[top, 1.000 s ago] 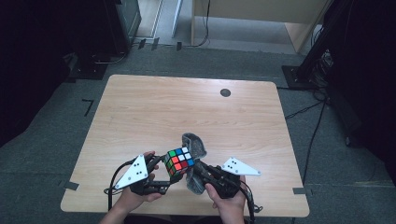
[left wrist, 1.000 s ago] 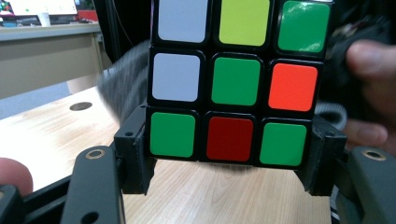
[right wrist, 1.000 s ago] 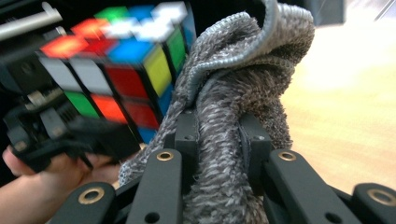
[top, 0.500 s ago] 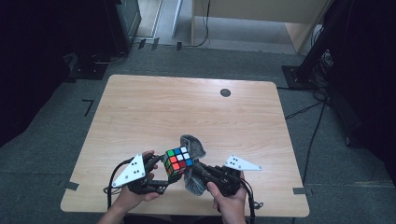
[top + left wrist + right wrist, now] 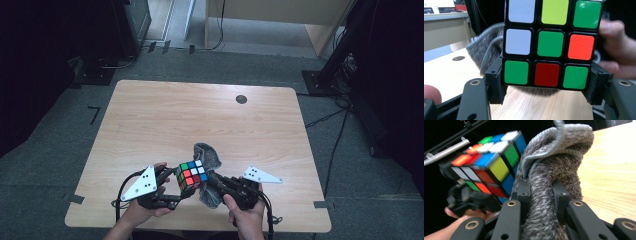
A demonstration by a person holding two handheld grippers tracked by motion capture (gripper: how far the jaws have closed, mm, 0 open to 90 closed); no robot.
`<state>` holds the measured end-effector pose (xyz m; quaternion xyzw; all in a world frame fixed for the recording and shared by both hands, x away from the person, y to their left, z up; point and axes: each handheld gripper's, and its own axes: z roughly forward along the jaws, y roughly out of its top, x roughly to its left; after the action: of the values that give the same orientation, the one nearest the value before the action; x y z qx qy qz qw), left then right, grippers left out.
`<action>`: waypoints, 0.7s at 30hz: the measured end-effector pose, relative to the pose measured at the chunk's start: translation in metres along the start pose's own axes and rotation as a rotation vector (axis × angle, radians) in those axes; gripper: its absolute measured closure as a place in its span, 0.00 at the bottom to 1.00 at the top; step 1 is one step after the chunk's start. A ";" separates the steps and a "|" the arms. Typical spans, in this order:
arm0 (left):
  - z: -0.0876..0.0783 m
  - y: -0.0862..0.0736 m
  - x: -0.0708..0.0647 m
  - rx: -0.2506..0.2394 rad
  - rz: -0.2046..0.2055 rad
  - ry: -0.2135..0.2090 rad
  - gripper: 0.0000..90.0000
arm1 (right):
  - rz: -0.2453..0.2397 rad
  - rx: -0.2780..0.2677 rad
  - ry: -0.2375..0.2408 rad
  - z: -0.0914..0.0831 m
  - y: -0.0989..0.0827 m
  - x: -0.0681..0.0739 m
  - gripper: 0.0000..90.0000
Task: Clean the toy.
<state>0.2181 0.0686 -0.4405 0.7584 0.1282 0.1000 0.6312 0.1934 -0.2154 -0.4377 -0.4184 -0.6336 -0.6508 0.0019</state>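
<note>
1. High view: the left gripper (image 5: 172, 187) clamps the puzzle cube (image 5: 190, 175) just above the near edge of the table (image 5: 150, 120). The right gripper (image 5: 216, 184) pinches a grey cloth (image 5: 207, 156), which lies against the cube's right side.
2. Left gripper view: the jaws are closed on the cube's (image 5: 551, 42) bottom row, one on each side face. The cube is rigid, and its glossy stickers are probably slippery. A grip on opposite flat faces, as here, is judged most secure.
3. Right gripper view: the jaws are closed on a bunched fold of the cloth (image 5: 554, 170), which touches the cube (image 5: 491, 167) at left. The cloth is soft, light and limp, so it is best held by a thick fold.
</note>
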 end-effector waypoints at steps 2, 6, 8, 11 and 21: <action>0.002 -0.003 0.000 0.018 0.005 -0.006 0.38 | -0.004 -0.051 0.010 -0.007 0.006 0.002 0.82; 0.002 -0.001 -0.001 0.013 0.000 -0.025 0.38 | -0.004 -0.070 0.016 -0.010 0.008 0.003 0.82; 0.001 0.001 -0.002 0.002 -0.004 -0.037 0.38 | 0.024 -0.049 0.027 -0.004 0.002 -0.002 0.82; 0.000 0.002 -0.001 -0.009 -0.007 -0.052 0.38 | 0.043 0.005 0.037 0.003 -0.003 -0.006 0.82; 0.007 -0.004 -0.003 0.125 0.099 0.039 0.38 | -0.012 -0.060 -0.033 -0.010 0.007 -0.001 0.82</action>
<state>0.2175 0.0624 -0.4460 0.7995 0.1086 0.1375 0.5745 0.1924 -0.2256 -0.4310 -0.4252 -0.6161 -0.6625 -0.0252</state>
